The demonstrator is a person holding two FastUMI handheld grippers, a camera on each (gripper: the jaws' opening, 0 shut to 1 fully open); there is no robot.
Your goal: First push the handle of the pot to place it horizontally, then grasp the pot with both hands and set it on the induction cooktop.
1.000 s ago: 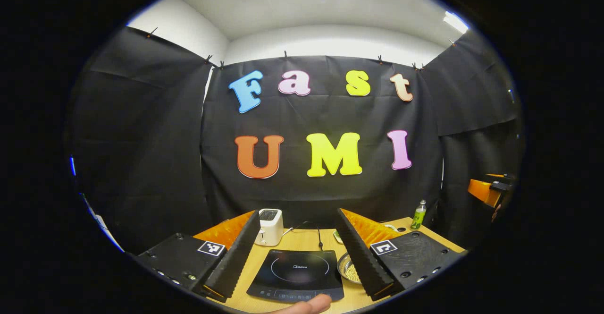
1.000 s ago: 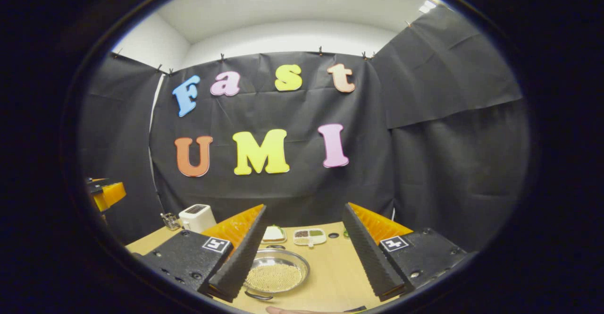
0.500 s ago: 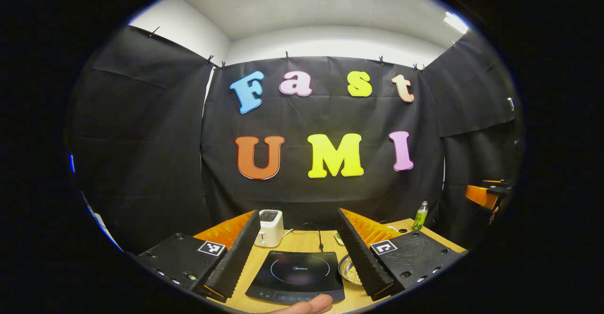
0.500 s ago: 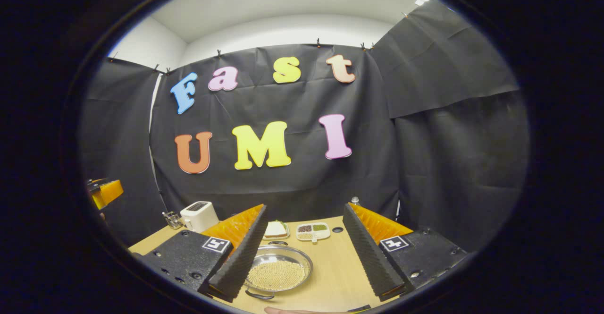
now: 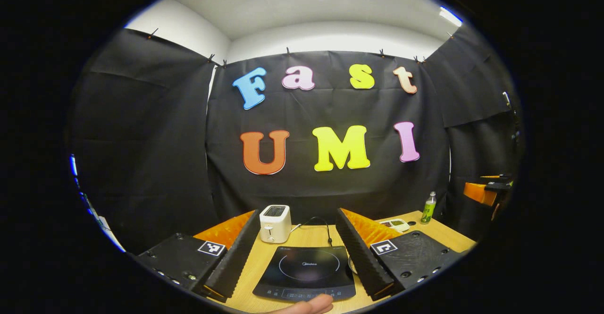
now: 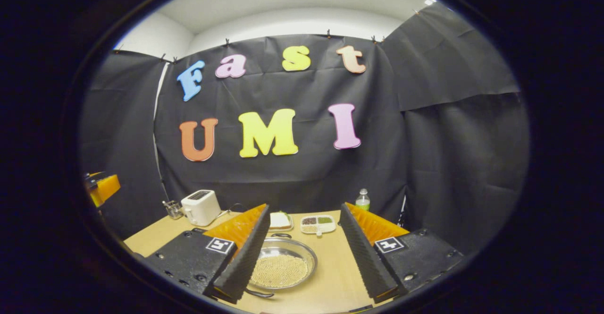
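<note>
The pot (image 6: 283, 269) is a shallow steel pan holding pale grains, on the wooden table just ahead of my right gripper (image 6: 304, 207). Its left finger overlaps the pan's left rim. One dark handle (image 6: 258, 294) points toward me and another (image 6: 281, 235) sits at the far rim. That gripper is open with nothing between its fingers. The black induction cooktop (image 5: 304, 274) lies flat between the fingers of my open left gripper (image 5: 297, 217), below them. A sliver of the pot (image 5: 351, 264) peeks out beside the left gripper's right finger.
A white toaster (image 5: 275, 223) and a power cord stand behind the cooktop. A sandwich plate (image 6: 280, 220), a divided dish (image 6: 318, 224) and a green bottle (image 6: 362, 199) sit at the back. A fingertip (image 5: 306, 304) shows at the bottom edge. The other gripper (image 5: 481, 192) hangs far right.
Both views have shifted so that more of the table shows; the cooktop and pot sit higher in view. The bottle has come into the right gripper view. Both grippers stay open.
</note>
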